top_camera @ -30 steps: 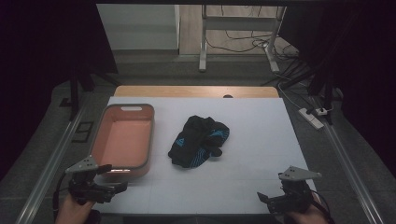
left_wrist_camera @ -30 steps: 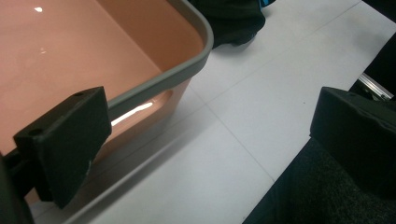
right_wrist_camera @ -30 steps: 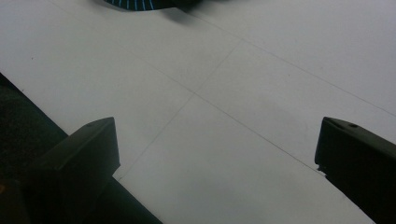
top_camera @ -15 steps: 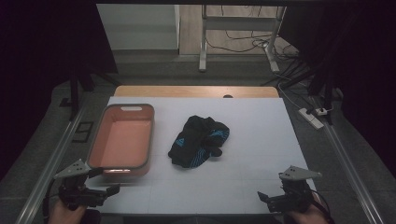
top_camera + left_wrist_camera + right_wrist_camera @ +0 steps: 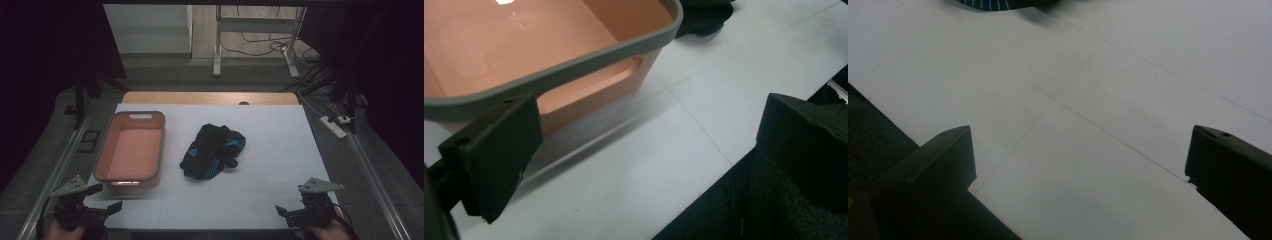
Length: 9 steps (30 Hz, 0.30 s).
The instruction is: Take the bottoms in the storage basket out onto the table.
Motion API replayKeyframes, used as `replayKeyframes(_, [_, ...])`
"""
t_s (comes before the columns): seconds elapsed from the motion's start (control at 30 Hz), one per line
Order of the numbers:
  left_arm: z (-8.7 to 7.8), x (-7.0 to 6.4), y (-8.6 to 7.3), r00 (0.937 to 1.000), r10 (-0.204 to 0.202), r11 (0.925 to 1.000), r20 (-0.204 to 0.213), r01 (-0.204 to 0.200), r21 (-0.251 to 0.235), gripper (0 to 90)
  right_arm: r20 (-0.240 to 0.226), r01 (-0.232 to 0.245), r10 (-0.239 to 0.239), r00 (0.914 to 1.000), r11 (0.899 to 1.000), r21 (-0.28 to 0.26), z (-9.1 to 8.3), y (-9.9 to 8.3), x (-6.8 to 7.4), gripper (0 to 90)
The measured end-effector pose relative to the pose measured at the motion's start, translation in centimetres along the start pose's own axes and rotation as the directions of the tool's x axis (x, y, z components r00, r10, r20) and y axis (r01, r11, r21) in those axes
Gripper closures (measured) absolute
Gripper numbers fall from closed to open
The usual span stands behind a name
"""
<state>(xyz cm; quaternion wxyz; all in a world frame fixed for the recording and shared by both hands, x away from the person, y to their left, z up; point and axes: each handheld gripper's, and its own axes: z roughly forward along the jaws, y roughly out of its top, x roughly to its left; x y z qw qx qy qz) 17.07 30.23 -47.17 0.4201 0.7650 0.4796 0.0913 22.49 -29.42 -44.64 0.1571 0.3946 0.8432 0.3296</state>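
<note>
Both the left gripper [image 5: 102, 199] and right gripper [image 5: 285, 214] hover with jaws spread and empty at the near table [image 5: 280, 130] edge, probably readying for the crumpled black garment [image 5: 212, 150] lying mid-table just beside the empty pink tub [image 5: 131, 147].

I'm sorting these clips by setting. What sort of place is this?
Probably a lab or recording workspace, not a home. A white-covered table stands between dark curtains, with loose cables and a power strip on the floor. On it lie just an empty pink tub and a crumpled black-and-blue garment.
</note>
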Motion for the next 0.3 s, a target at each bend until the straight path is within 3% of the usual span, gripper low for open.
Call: replayKeyframes(0.3, [-0.14, 0.06, -0.16, 0.9999, -0.013, 0.9998, 0.001, 0.013, 0.015, 0.0, -0.004, 0.0, 0.0, 1.0, 1.0, 0.004, 0.11, 0.01, -0.02, 0.0])
